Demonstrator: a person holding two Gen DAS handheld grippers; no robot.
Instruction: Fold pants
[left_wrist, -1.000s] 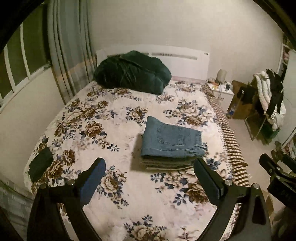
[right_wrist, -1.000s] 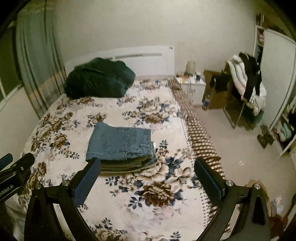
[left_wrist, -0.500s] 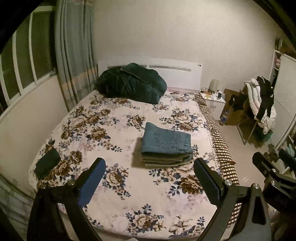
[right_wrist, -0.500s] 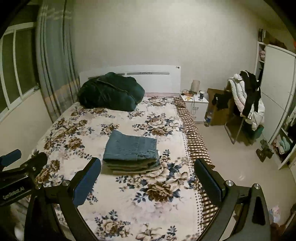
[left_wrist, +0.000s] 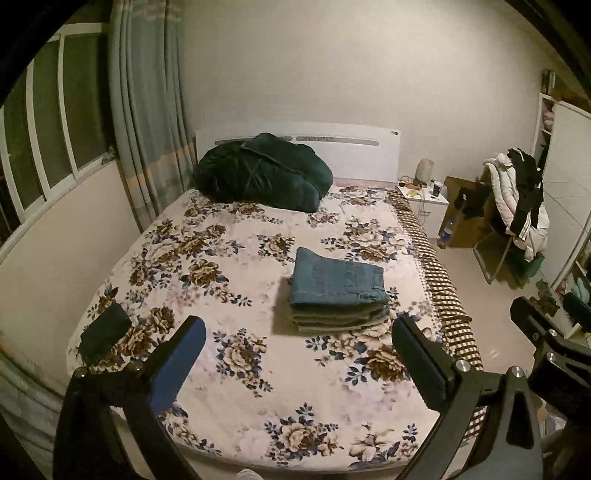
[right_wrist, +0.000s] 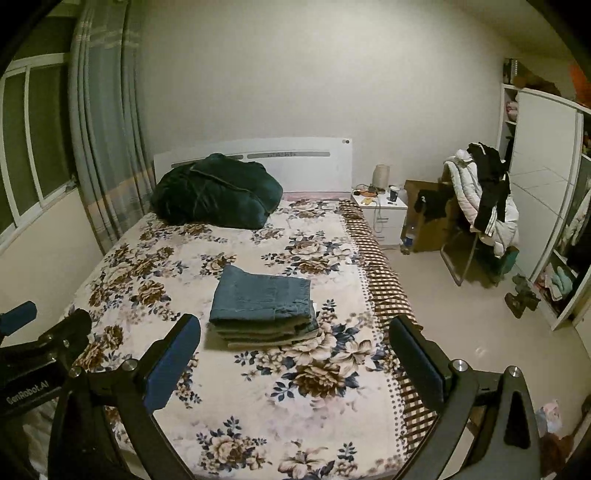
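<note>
A pair of blue jeans (left_wrist: 338, 281) lies folded on top of a small stack of folded pants in the middle-right of the bed; the stack also shows in the right wrist view (right_wrist: 263, 305). My left gripper (left_wrist: 297, 354) is open and empty, held above the foot of the bed, well short of the stack. My right gripper (right_wrist: 293, 354) is open and empty too, also back from the stack. The right gripper's tip shows at the right edge of the left wrist view (left_wrist: 546, 343).
The bed has a floral blanket (left_wrist: 221, 266). A dark green duvet bundle (left_wrist: 258, 173) sits by the headboard. A dark folded item (left_wrist: 105, 332) lies at the bed's near left corner. A nightstand (right_wrist: 380, 214) and a chair heaped with clothes (right_wrist: 480, 206) stand right of the bed.
Both grippers have pulled back and up from the bed; the stack now looks smaller and farther off. The stack itself has not moved. Both grippers stayed open.
</note>
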